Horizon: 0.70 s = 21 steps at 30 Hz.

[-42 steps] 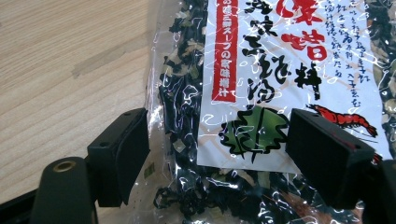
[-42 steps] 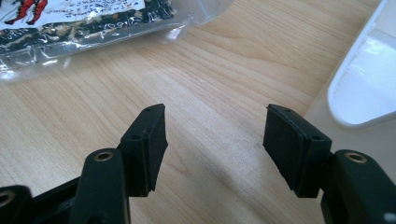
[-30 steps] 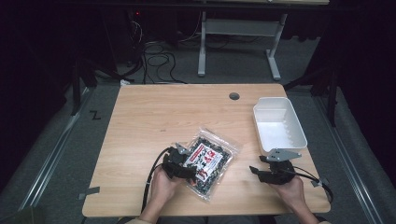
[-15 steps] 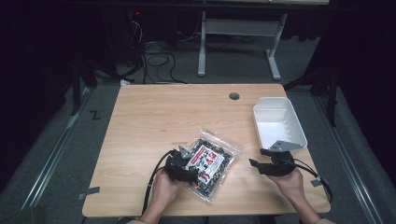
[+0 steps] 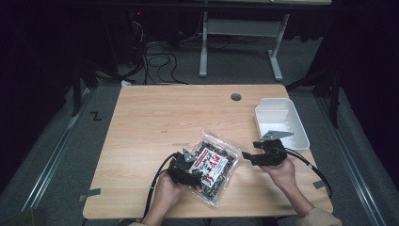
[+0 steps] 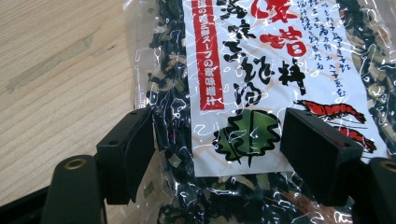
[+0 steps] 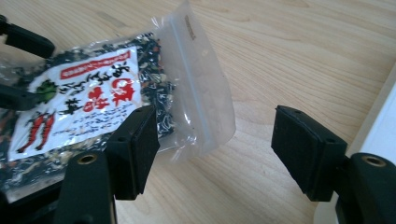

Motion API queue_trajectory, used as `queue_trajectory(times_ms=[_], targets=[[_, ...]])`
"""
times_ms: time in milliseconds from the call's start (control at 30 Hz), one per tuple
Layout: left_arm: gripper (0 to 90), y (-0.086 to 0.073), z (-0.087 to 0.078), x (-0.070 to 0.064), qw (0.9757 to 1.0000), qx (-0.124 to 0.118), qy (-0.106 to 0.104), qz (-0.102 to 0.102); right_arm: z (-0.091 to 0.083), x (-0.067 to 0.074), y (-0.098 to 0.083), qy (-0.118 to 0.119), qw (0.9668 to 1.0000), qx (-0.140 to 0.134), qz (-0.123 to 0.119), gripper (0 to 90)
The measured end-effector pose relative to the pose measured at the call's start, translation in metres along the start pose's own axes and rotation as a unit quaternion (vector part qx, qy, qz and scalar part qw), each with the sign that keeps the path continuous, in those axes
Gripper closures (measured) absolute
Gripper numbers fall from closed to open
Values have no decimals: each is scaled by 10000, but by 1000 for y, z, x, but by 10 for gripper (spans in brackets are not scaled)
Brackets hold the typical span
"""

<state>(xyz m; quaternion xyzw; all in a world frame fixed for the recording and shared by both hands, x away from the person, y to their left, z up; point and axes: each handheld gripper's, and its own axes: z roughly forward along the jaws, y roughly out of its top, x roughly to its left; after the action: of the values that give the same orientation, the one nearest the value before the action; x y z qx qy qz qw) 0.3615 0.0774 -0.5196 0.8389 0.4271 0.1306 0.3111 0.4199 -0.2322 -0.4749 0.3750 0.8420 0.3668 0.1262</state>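
Fingers [image 6: 127, 154] apart astride bag [image 6: 243, 93] | bag edges cropped

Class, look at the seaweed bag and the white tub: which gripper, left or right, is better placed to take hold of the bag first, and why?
Left, probably. The left gripper has its open jaws astride the bag already. The right gripper is open beside the bag's clear top edge, nearer the white tub.

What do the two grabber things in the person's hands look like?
Both are black. The left gripper and right gripper each carry a grey three-cornered plate on top and trail a black cable. Their fingers are flat, blocky black pads with small screw holes, joined by round brass-coloured pivots.
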Motion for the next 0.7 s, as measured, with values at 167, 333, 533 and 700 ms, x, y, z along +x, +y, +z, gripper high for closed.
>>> queue_trajectory(times_ms=[167, 333, 533, 700], targets=[[264, 0, 0, -1, 10000, 3, -22, 47, 14, 2, 10, -31, 9999, 142, -81, 346], [264, 0, 1, -2, 10000, -4, -40, 62, 25, -1, 13, -29, 9997, 227, 16, 358], [254, 1, 1, -2, 10000, -12, -30, 45, 42, 3, 18, -79, 9989, 462, 82, 388], [236, 1, 1, -1, 10000, 18, -23, 15, 52, 1, 16, 20, 9983, 570, 127, 431]])
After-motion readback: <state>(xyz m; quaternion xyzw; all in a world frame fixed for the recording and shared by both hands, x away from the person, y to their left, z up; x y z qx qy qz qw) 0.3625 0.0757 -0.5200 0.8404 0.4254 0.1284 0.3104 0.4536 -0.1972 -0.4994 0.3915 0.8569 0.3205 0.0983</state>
